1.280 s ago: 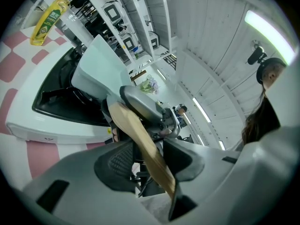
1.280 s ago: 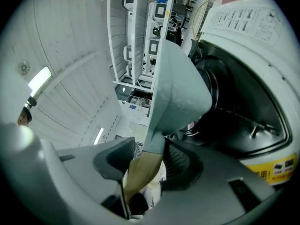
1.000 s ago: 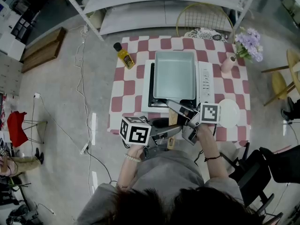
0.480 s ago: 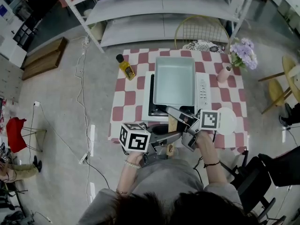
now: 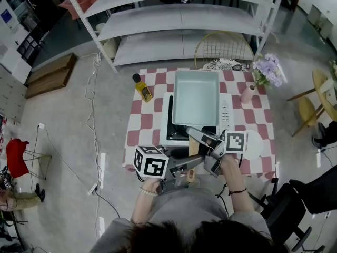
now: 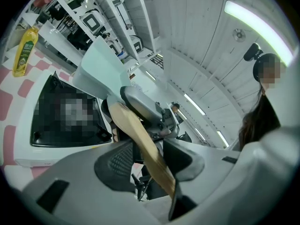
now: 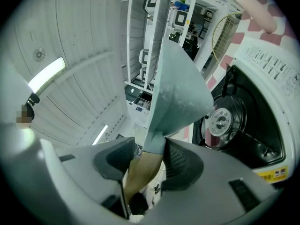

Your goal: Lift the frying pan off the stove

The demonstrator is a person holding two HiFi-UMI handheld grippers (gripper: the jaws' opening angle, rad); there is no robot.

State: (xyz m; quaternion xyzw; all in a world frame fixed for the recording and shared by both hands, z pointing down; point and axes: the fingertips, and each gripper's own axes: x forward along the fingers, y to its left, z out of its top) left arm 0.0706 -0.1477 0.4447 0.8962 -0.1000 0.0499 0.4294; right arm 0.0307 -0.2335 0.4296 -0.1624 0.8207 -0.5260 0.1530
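Both forearms reach forward, hands close together in front of the body. The left tongs (image 5: 194,156) and the right tongs (image 5: 196,136) angle inward, each clamped on the same wooden handle (image 5: 193,145), right ahead of left.

We are documenting a person wearing a grey top (image 5: 184,207), a pale beaded bracelet (image 5: 149,177) on the left wrist and a thin dark band (image 5: 238,177) on the right. The left gripper (image 5: 196,157) and right gripper (image 5: 194,136) are showing light grey moulded shells, dark ribbed pads (image 6: 115,161) and one marker cube (image 5: 151,161) apiece (black squares on white faces).
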